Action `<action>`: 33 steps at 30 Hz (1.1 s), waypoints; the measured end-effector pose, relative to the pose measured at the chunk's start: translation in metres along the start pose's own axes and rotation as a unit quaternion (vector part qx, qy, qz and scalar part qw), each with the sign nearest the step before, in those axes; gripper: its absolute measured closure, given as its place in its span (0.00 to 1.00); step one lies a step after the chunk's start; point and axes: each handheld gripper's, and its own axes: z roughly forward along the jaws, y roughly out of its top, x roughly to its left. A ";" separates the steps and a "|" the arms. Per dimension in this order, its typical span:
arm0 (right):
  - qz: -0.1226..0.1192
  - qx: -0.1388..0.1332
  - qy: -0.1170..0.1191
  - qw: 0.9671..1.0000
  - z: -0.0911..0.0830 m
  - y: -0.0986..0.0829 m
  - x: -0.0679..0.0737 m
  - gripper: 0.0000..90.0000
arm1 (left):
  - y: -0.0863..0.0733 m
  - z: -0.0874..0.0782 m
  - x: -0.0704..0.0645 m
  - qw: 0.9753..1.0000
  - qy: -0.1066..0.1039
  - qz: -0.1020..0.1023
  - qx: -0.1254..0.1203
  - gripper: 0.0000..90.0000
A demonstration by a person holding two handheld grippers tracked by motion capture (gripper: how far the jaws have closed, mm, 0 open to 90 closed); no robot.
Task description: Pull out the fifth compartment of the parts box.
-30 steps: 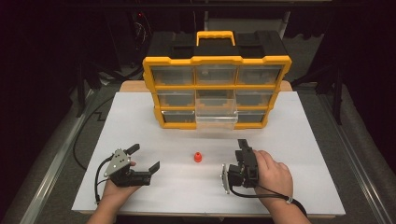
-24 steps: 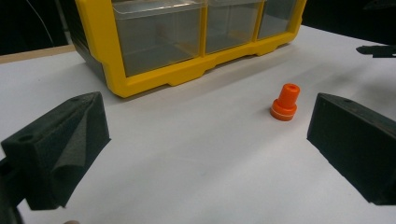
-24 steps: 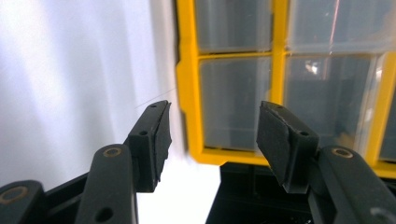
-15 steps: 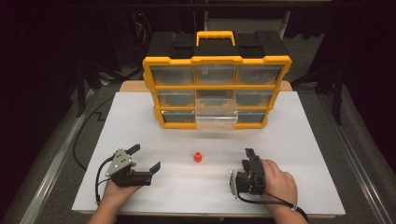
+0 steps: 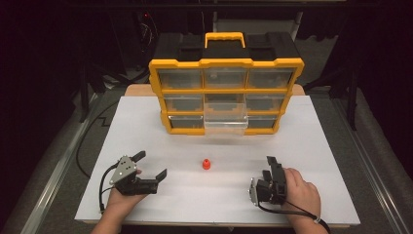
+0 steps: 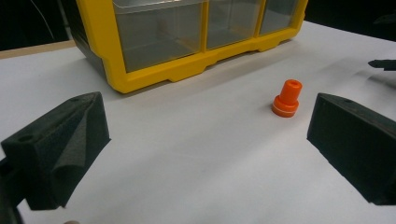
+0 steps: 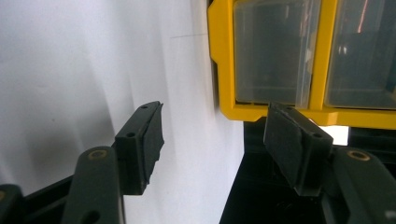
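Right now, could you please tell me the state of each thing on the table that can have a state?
Left gripper: open, holding nothing, resting on the table.
Right gripper: open, holding nothing, turned on its side.
Orange peg: upright on the white table, touched by neither gripper.
Organizer: standing upright.
Bottom middle drawer: pulled out.
Other drawers: pushed in.

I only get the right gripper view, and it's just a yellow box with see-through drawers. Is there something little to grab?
Observer: Yes, a small orange plastic peg stands upright on the white table.
Operator: Is my other claw holding it?
Observer: No, the left claw is open, off to the peg's side, not touching it.
Operator: Is any drawer pulled out?
Observer: Yes, the bottom middle clear drawer of the yellow plastic organiser sticks out.
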 end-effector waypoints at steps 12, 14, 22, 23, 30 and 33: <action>0.011 0.009 0.004 1.000 0.001 -0.006 -0.001 0.22 | 0.000 0.000 0.000 1.000 -0.003 -0.003 -0.001 0.00; 0.010 0.005 -0.003 1.000 -0.001 -0.006 -0.003 0.20 | 0.000 0.000 0.000 1.000 -0.003 -0.003 -0.001 0.00; 0.004 0.004 -0.016 1.000 -0.003 -0.007 -0.007 0.11 | 0.001 -0.001 0.000 1.000 0.000 -0.002 -0.005 0.00; 0.005 0.001 -0.016 1.000 -0.003 -0.007 -0.006 0.09 | 0.001 -0.002 0.000 1.000 0.001 -0.002 -0.007 0.00; 0.007 0.001 -0.019 1.000 -0.001 -0.008 -0.003 0.00 | 0.002 -0.003 0.001 1.000 0.003 -0.005 -0.008 0.00; -0.001 -0.002 -0.026 1.000 -0.003 -0.006 -0.006 0.00 | 0.002 -0.003 0.002 1.000 0.000 -0.009 -0.007 0.00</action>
